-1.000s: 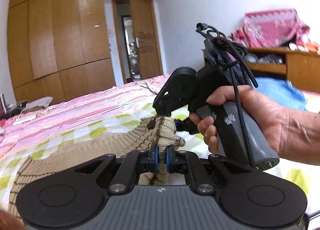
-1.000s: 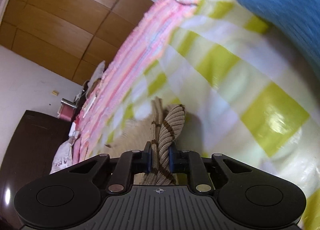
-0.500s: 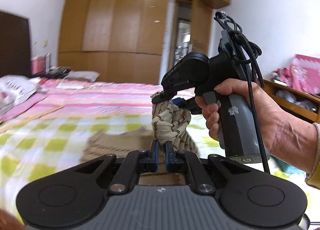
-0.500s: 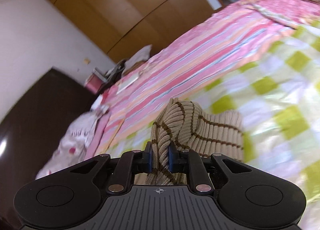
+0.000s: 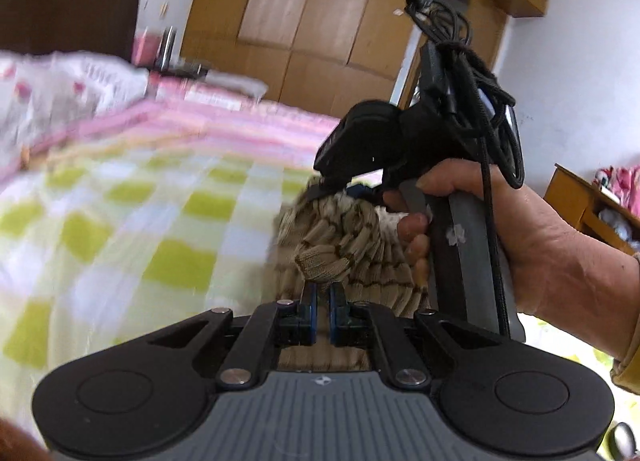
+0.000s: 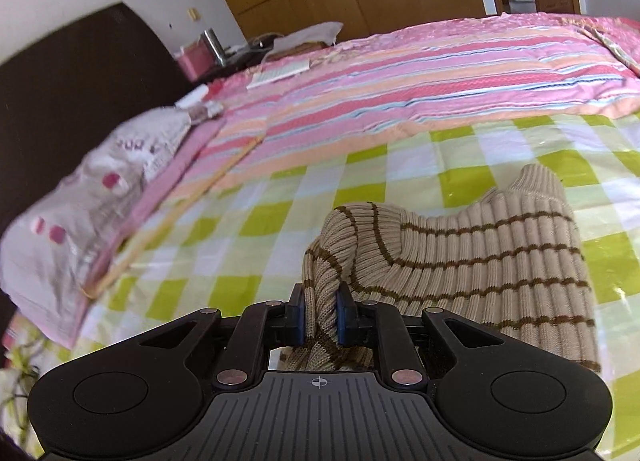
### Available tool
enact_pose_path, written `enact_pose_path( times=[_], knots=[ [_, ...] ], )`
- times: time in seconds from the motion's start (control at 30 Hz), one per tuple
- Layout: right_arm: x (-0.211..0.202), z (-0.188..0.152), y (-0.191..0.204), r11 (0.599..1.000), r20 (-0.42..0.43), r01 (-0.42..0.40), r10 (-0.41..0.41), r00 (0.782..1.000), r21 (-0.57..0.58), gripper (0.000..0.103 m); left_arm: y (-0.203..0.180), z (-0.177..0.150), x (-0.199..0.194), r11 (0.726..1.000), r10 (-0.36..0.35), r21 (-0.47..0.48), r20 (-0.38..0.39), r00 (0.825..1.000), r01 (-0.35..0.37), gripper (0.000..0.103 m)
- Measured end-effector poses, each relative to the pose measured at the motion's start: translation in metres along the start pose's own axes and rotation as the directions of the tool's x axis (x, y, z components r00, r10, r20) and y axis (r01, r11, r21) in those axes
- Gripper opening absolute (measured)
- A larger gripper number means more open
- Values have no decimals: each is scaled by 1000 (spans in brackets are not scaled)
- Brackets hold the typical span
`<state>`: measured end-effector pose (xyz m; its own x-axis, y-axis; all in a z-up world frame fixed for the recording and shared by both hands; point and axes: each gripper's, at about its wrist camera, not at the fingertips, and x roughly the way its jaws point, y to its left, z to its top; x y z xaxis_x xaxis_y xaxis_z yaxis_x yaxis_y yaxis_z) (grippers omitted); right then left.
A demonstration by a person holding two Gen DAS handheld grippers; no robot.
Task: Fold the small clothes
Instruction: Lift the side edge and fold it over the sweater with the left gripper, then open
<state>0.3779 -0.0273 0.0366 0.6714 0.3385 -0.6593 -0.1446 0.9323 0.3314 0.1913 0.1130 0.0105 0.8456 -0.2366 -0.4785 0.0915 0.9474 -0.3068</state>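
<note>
Behind us stood big brown wardrobe doors (image 5: pixel 320 21), and under us lay the wide bed (image 6: pixel 440 61) with its pink stripes and a green and white checked sheet (image 6: pixel 248 221). On that sheet was our small tan sweater (image 6: pixel 500 257) with thin brown lines. Most of it lay flat to the right of our tongs in the right wrist view, and its long side ran away from us toward the pink stripes. We had both tools on it. Our right gripper (image 6: pixel 320 313) was pinching a bunched edge of the sweater between its blue pads. Our left gripper (image 5: pixel 322 301) was pinching another bunched bit of it, held up off the sheet. In the left view we saw our right hand (image 5: pixel 520 245) just beside the left tongs, so the two pinched bits were very close together. We thought the next move was to carry both bits over the flat part and lay them down evenly.
</note>
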Motion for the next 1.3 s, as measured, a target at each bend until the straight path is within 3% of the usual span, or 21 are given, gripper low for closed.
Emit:
enact_pose_path(
  times=[0.3, 0.43, 0.57, 0.67, 0.8, 0.93, 1.07, 1.2, 1.3],
  knots=[
    [23, -23, 40, 982, -28, 51, -57, 998, -181, 16, 7, -7, -4, 1000, -1, 18, -30, 1000, 2, 13],
    [27, -25, 51, 978, -31, 52, -59, 998, -202, 22, 12, -8, -6, 1000, -25, 7, -74, 997, 26, 13],
    [22, -20, 51, 982, -58, -8, -3, 998, -190, 32, 11, -2, -18, 999, -37, 38, -26, 999, 38, 14],
    [10, -11, 48, 980, -76, -87, 74, 994, -178, 36, 15, 6, -26, 998, -53, 24, 4, 999, 53, 15],
    [-23, 1, 41, 977, -30, -152, 149, 988, -153, 35, 14, 15, -34, 997, -75, 11, 55, 996, 75, 17],
    [-64, 6, 23, 976, 56, -125, 136, 989, -176, 35, -3, 26, -26, 994, -98, 48, 77, 992, 95, 22],
    [-97, 2, -16, 986, 108, -49, 67, 992, -160, 35, -22, 37, 5, 994, -93, 65, 55, 994, 89, 23],
    [-109, -19, -54, 989, 82, 29, -17, 997, -145, 36, -28, 39, 39, 996, -2, 91, -4, 1000, 2, 23],
    [-110, -42, -73, 991, 30, 28, -24, 999, -130, 36, -21, 27, 54, 985, 126, 131, -73, 989, -115, 23]
  ],
)
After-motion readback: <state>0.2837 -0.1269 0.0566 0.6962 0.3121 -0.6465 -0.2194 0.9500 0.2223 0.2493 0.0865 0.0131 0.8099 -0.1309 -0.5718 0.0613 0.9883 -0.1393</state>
